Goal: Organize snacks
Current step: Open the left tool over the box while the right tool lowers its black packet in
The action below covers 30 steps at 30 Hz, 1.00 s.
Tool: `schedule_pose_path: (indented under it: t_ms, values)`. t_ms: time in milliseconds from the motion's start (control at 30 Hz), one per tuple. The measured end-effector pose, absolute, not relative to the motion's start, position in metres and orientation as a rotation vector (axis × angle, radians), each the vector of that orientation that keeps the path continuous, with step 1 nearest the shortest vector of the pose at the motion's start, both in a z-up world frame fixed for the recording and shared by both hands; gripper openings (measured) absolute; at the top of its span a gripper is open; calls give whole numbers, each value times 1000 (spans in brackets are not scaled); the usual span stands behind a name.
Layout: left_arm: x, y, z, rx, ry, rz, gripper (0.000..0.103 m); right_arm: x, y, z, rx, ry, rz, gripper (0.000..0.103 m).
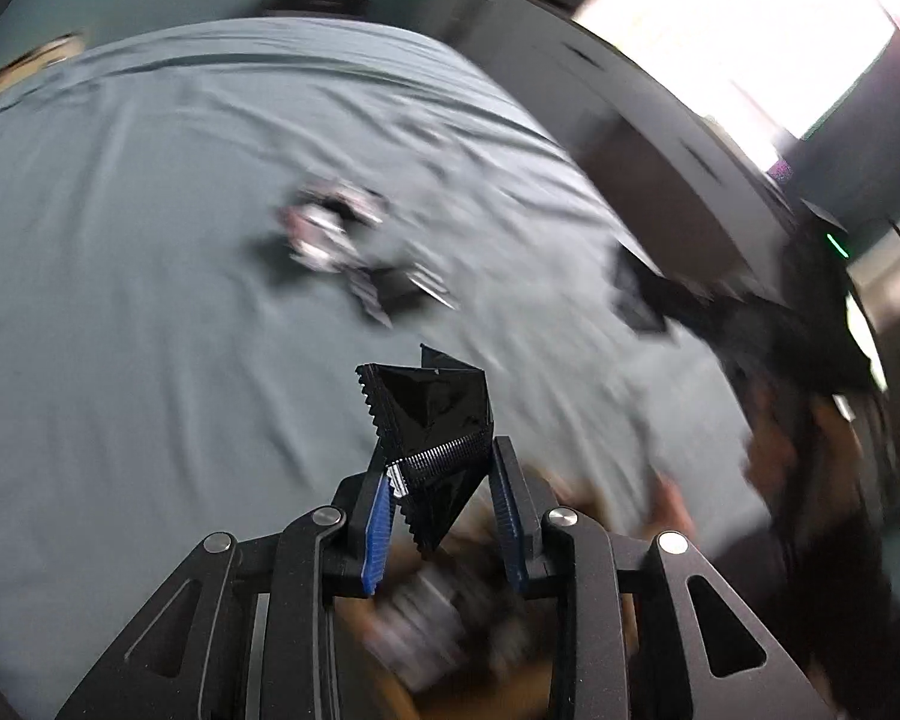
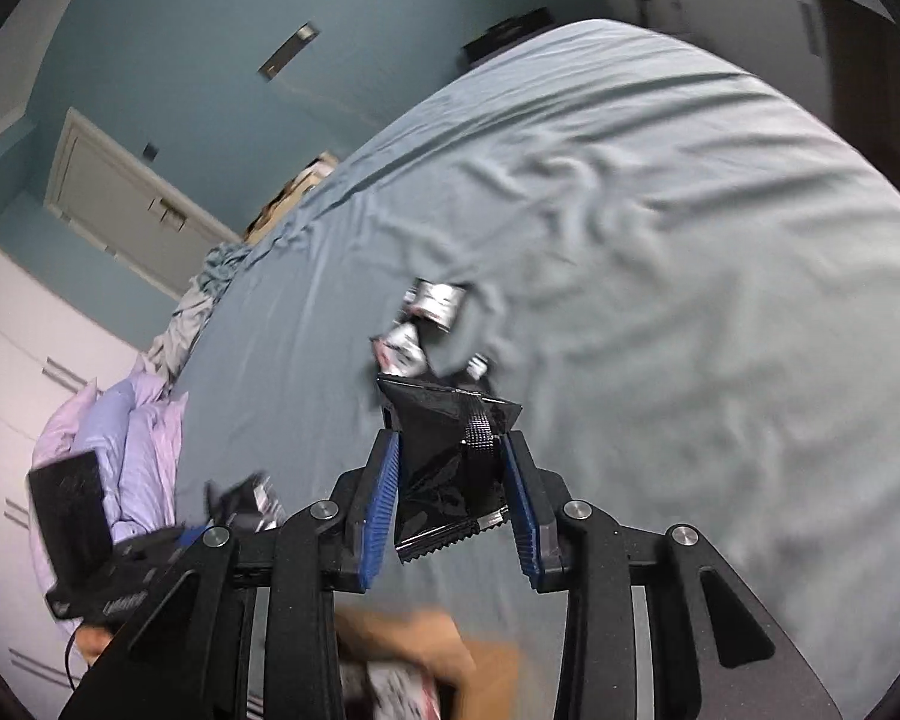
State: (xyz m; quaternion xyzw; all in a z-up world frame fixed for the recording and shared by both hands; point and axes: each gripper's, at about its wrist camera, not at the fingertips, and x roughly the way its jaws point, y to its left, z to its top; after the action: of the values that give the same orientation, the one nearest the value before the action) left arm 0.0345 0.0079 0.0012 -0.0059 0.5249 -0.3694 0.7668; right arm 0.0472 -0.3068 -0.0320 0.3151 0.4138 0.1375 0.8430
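My left gripper (image 1: 440, 468) is shut on a black snack packet (image 1: 435, 420) with serrated edges, held above the bed. My right gripper (image 2: 452, 456) is shut on another black snack packet (image 2: 447, 450), also in the air. More silver, pink and black snack packets (image 1: 342, 234) lie in a small pile on the grey-blue bed sheet (image 1: 120, 300); the same pile shows in the right wrist view (image 2: 432, 324). A brown cardboard box (image 2: 492, 684) holding packets (image 2: 390, 690) sits below the right gripper; it also shows blurred under the left gripper (image 1: 426, 618).
The right gripper and the hand holding it (image 1: 798, 360) appear at the right of the left wrist view. The left gripper (image 2: 96, 552) shows at lower left in the right wrist view. Folded lilac bedding (image 2: 138, 438) lies at the bed's edge. White wardrobes (image 2: 6, 360) stand beyond.
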Motion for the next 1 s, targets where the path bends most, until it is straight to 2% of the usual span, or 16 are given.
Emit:
schedule_pose_path:
  t_ms: [67, 133, 200, 233, 333, 467, 633, 767, 1000]
  values:
    - [5, -1, 1, 66, 1154, -890, 33, 23, -318, -28, 701, 864, 279, 33]
    - [-20, -10, -2, 154, 1152, -916, 41, 0, -323, -18, 726, 851, 278, 33]
    - [-32, -13, -5, 203, 1138, -880, 78, -12, -323, -13, 736, 836, 297, 33]
    - [-32, -12, -5, 204, 1127, -858, 83, -18, -322, -10, 738, 828, 314, 33]
    - [-18, 1, -4, 137, 1107, -765, 84, -37, -313, -7, 728, 824, 371, 33]
    - [7, 32, -13, 78, 1062, -444, 93, -43, -295, -13, 655, 860, 399, 33]
    - [27, 55, -31, 166, 1085, -138, 94, -53, -264, -3, 543, 874, 474, 33]
    - [29, 62, -31, 103, 1091, -156, 94, -52, -242, 1, 474, 905, 561, 33]
    - [23, 43, -33, 217, 1064, -147, 94, -43, -208, -2, 327, 1002, 609, 34]
